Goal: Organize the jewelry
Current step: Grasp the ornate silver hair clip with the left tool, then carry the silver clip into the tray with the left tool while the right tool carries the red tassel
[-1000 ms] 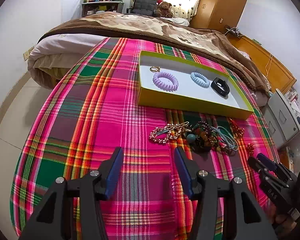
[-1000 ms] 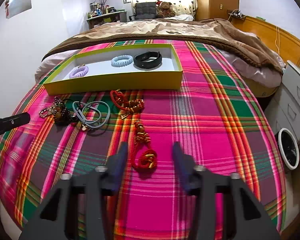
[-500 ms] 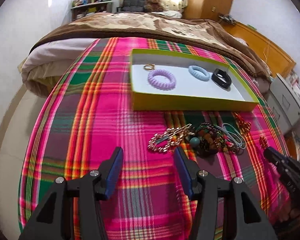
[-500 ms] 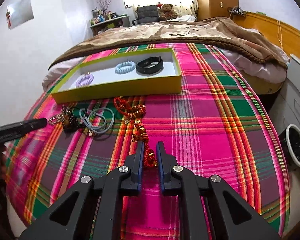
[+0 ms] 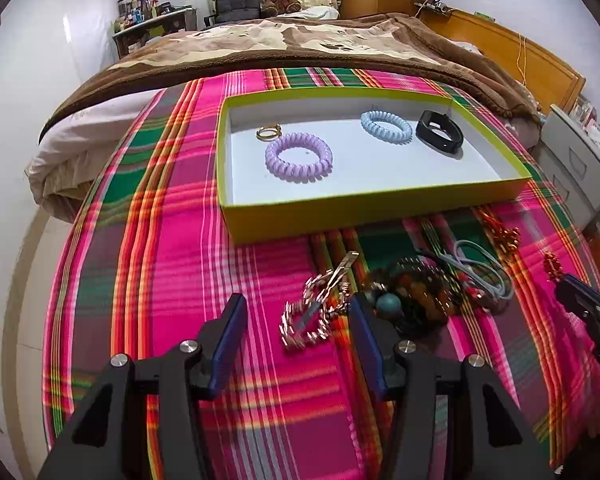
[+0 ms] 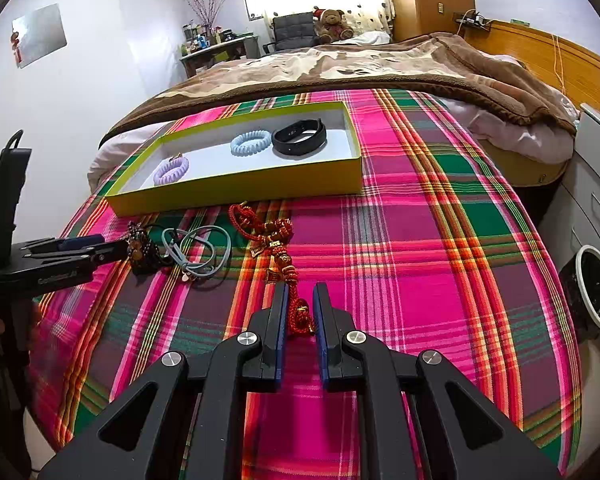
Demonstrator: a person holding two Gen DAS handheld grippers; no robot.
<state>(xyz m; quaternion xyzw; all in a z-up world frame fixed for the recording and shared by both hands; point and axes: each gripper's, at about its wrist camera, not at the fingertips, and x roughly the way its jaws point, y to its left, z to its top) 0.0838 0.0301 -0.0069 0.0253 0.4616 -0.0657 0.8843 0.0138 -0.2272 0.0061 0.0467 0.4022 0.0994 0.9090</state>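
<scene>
Fingers of our right gripper [image 6: 300, 300] clamp the red knotted cord [image 6: 296, 306] above the plaid cloth [image 6: 420, 260]; our left gripper [image 5: 296, 312] spreads wide around the chain bracelet [image 5: 312, 312], near the yellow tray [image 5: 340, 212].

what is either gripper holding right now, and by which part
The right gripper pinches the red knotted cord charm by its near looped end; the left gripper is open, holding nothing.
</scene>
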